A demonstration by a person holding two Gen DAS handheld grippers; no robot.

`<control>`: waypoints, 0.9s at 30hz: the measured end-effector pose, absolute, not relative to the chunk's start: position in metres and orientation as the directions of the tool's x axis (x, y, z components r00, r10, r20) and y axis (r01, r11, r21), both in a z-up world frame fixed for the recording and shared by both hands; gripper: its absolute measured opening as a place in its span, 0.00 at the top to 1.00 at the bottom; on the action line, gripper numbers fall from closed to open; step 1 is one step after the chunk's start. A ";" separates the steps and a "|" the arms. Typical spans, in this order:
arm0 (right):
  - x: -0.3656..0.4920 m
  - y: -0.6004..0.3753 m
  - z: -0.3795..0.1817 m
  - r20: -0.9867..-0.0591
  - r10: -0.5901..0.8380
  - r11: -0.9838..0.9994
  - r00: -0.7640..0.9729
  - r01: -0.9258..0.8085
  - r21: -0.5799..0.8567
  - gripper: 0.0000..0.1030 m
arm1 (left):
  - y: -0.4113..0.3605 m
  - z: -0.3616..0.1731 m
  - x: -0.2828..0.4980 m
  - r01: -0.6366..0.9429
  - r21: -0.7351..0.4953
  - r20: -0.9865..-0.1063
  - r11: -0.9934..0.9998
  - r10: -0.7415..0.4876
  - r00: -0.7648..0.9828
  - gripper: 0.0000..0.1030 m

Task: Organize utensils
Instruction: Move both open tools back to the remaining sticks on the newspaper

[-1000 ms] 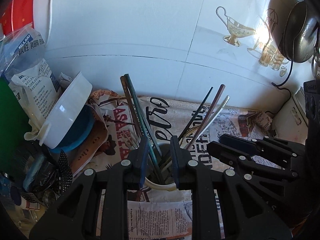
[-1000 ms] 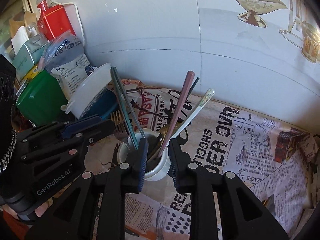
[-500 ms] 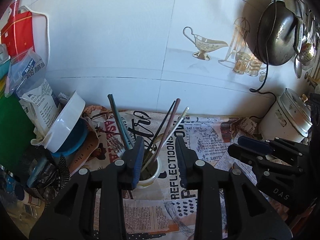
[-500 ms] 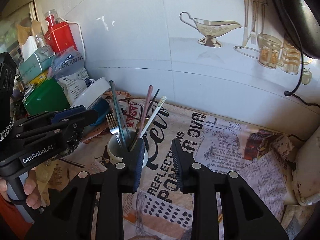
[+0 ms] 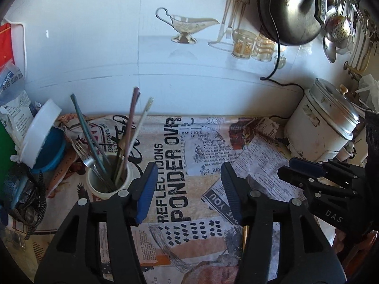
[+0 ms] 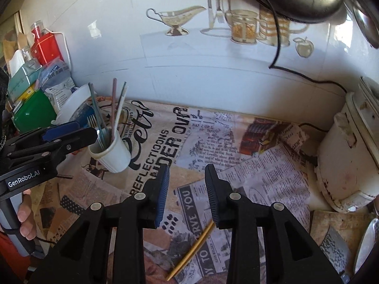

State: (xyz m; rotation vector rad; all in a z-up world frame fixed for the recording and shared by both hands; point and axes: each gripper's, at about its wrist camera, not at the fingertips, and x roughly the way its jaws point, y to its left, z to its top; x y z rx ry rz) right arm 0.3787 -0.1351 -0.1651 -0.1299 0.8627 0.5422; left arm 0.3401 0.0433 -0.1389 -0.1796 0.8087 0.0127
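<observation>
Hovering with opening, empty fingers, both grippers, left gripper (image 5: 187,189) and right gripper (image 6: 187,193), likely next fetch the yellow chopstick (image 6: 191,250) for the cup (image 6: 111,152).

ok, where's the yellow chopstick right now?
Right wrist view only: the chopstick lies loose on the newspaper, bottom centre, just under the right gripper, far from the cup.

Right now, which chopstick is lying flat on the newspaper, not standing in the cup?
The yellow chopstick lies alone on the newspaper, in front of the right tongs. All the others stand upright in the white cup.
</observation>
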 end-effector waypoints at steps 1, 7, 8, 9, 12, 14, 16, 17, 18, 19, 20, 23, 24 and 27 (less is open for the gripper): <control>0.379 -0.143 -0.171 -0.761 0.392 0.863 0.517 -0.493 0.110 0.73 | 0.038 -0.145 0.342 -0.075 -0.157 -0.732 0.985 -0.065 0.678 0.48; 0.389 -0.166 -0.227 -0.839 0.334 0.892 0.429 -0.431 0.135 0.73 | 0.014 -0.189 0.346 -0.059 -0.144 -0.803 0.988 -0.082 0.591 0.48; 0.391 -0.168 -0.238 -0.853 0.327 0.895 0.407 -0.423 0.141 0.73 | 0.011 -0.197 0.346 -0.059 -0.141 -0.815 0.988 -0.082 0.574 0.48; 0.392 -0.169 -0.248 -0.866 0.316 0.900 0.388 -0.412 0.144 0.73 | 0.008 -0.205 0.346 -0.059 -0.139 -0.827 0.989 -0.083 0.556 0.48; 0.394 -0.171 -0.278 -0.894 0.306 0.903 0.326 -0.398 0.164 0.73 | 0.002 -0.226 0.346 -0.065 -0.132 -0.856 0.989 -0.081 0.510 0.48; 0.395 -0.171 -0.294 -0.909 0.297 0.906 0.294 -0.387 0.171 0.73 | 0.000 -0.239 0.345 -0.070 -0.129 -0.871 0.989 -0.080 0.485 0.48; 0.396 -0.170 -0.308 -0.919 0.293 0.907 0.263 -0.379 0.181 0.73 | -0.003 -0.250 0.344 -0.076 -0.121 -0.883 0.990 -0.073 0.463 0.48; 0.396 -0.169 -0.313 -0.922 0.293 0.907 0.252 -0.377 0.185 0.73 | -0.003 -0.254 0.343 -0.078 -0.119 -0.888 0.990 -0.071 0.454 0.48; 0.396 -0.168 -0.315 -0.924 0.293 0.907 0.247 -0.378 0.186 0.73 | -0.004 -0.257 0.341 -0.080 -0.115 -0.892 0.990 -0.067 0.447 0.48; 0.396 -0.166 -0.317 -0.926 0.287 0.907 0.245 -0.381 0.181 0.73 | -0.004 -0.261 0.340 -0.083 -0.112 -0.896 0.990 -0.064 0.440 0.48; 0.396 -0.165 -0.318 -0.927 0.283 0.908 0.245 -0.381 0.176 0.73 | -0.004 -0.264 0.339 -0.086 -0.110 -0.899 0.990 -0.062 0.434 0.48; 0.395 -0.164 -0.321 -0.926 0.293 0.906 0.238 -0.380 0.189 0.73 | -0.003 -0.267 0.337 -0.097 -0.108 -0.903 0.989 -0.057 0.426 0.48; 0.395 -0.163 -0.322 -0.926 0.293 0.906 0.238 -0.378 0.190 0.73 | -0.002 -0.268 0.336 -0.101 -0.106 -0.903 0.989 -0.054 0.426 0.48; 0.397 -0.162 -0.323 -0.924 0.286 0.909 0.253 -0.377 0.178 0.73 | 0.000 -0.271 0.336 -0.112 -0.109 -0.905 0.988 -0.052 0.422 0.48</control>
